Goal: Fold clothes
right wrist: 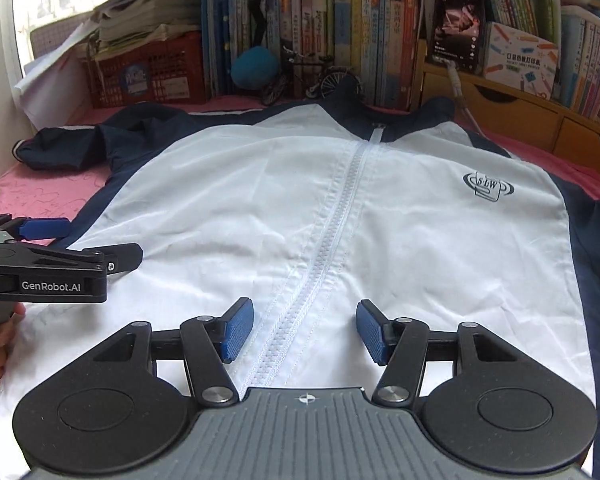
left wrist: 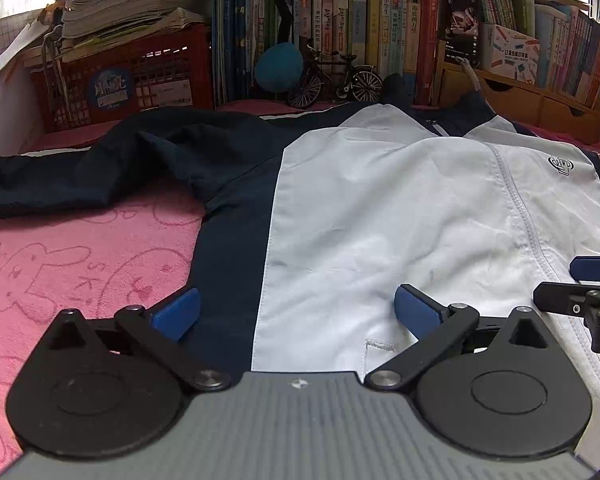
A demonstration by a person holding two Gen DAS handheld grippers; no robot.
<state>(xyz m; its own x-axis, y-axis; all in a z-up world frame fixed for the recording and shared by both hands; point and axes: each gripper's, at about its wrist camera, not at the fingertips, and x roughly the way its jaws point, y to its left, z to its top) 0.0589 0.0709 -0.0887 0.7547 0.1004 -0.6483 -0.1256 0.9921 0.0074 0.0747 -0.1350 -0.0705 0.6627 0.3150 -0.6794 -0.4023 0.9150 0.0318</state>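
A white and navy zip-up jacket (right wrist: 284, 208) lies flat, front up, on a pink towel (left wrist: 60, 264); it also shows in the left wrist view (left wrist: 380, 216). Its navy left sleeve (left wrist: 100, 168) lies bunched out to the left. My left gripper (left wrist: 296, 312) is open and empty above the jacket's lower left part, over the navy side stripe. My right gripper (right wrist: 305, 330) is open and empty above the hem, astride the white zipper (right wrist: 332, 240). The left gripper also shows at the left edge of the right wrist view (right wrist: 80, 240).
A red crate (left wrist: 128, 80) stacked with papers stands at the back left. A bookshelf (right wrist: 340, 20), a blue ball (left wrist: 278, 66), a model bicycle (left wrist: 336, 76) and wooden drawers (right wrist: 520, 116) line the back. The pink towel extends left of the jacket.
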